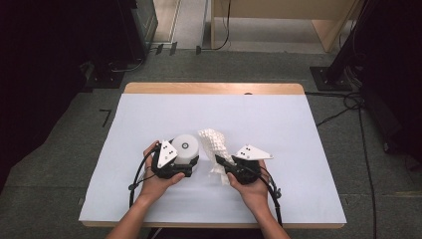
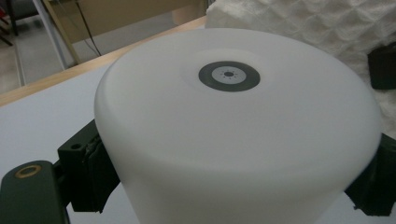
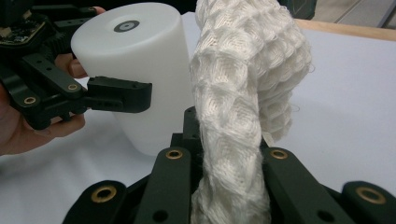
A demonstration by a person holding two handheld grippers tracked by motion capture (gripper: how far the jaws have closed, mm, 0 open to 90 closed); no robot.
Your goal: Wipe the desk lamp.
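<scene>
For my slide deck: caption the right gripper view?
Right gripper clamps a white cloth beside the held white cylinder.

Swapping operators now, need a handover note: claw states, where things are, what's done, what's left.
Left claw: shut on the white cylinder, jaws on its opposite sides; it stands upright on the white table sheet.
Right claw: shut on the white waffle-weave cloth, which rises bunched from the jaws, close beside the cylinder; contact between them cannot be told.
Done: both things gripped.
Left: probably bringing cloth onto the cylinder, to wipe or wrap it; not yet begun as far as visible.
</scene>
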